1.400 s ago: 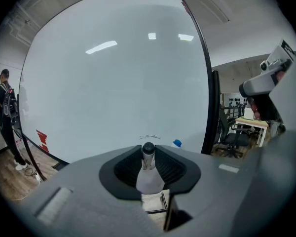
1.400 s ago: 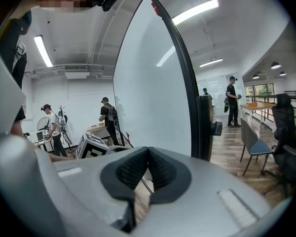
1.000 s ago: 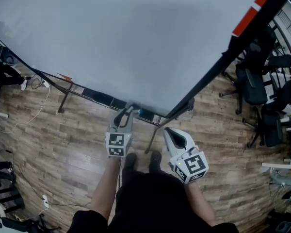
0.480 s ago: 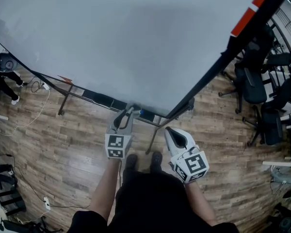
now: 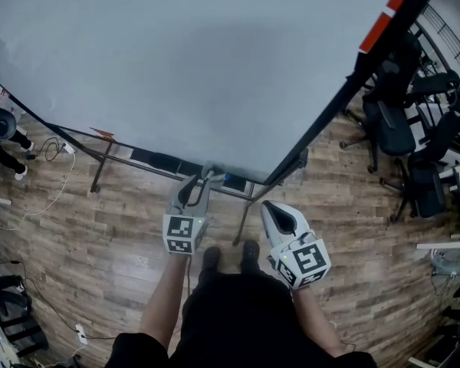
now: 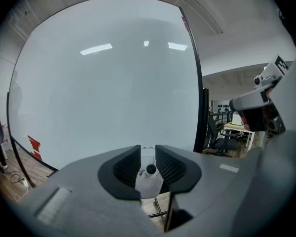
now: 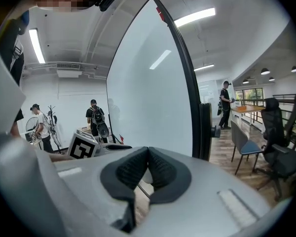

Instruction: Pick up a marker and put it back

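A white marker (image 6: 149,180) with a dark tip sits end-on between the ribbed pads of my left gripper (image 6: 148,154), which is shut on it, tip aimed at the large whiteboard (image 6: 103,83). In the head view the left gripper (image 5: 208,174) reaches the board's bottom tray (image 5: 161,160), beside a small blue piece (image 5: 227,179); the marker itself is hidden there. My right gripper (image 5: 265,206) hangs lower and to the right, short of the board. Its pads meet with nothing between them in the right gripper view (image 7: 148,155).
The whiteboard (image 5: 199,60) stands on a metal frame with legs (image 5: 100,165) on the wood floor. Black office chairs (image 5: 402,129) crowd the right side. Cables (image 5: 38,194) trail on the left. People (image 7: 94,118) stand behind; another person (image 7: 226,103) is near a blue chair (image 7: 244,143).
The head view has shifted slightly and the left gripper sits a touch closer to the tray. A person at the far left edge has moved. The right gripper is unchanged.
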The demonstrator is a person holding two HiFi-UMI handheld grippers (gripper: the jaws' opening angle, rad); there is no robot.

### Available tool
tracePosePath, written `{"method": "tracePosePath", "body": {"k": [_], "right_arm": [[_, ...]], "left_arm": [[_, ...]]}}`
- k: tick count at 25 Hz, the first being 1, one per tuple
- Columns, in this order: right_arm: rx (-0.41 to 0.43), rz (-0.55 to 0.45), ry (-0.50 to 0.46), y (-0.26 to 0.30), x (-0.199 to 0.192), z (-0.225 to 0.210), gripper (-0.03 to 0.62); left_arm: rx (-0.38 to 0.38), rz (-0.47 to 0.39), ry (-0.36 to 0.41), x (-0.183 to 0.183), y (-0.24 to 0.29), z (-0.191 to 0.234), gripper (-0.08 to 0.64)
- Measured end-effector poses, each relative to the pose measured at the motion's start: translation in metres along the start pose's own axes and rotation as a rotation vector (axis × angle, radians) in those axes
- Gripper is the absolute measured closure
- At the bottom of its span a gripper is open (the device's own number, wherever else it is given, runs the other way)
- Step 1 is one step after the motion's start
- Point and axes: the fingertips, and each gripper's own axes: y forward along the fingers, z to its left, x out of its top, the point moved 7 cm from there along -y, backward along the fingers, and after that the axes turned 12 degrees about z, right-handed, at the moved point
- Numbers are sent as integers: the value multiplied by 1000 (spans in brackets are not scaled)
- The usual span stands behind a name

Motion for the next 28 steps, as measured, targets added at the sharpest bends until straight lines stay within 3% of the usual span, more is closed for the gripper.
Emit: {"method": "tracePosePath", "body": {"k": [10, 21, 28], "right_arm": [[-64, -23, 40, 2, -6, 38, 591], [-176, -55, 95, 0, -23, 80, 591], [-221, -53, 121, -14, -41, 101, 591]], "left_arm": [[-113, 31, 7, -7, -21, 10, 462], [-249, 8, 85, -11, -52, 11, 497], [-272, -19, 100, -22, -77, 7, 526]]}}
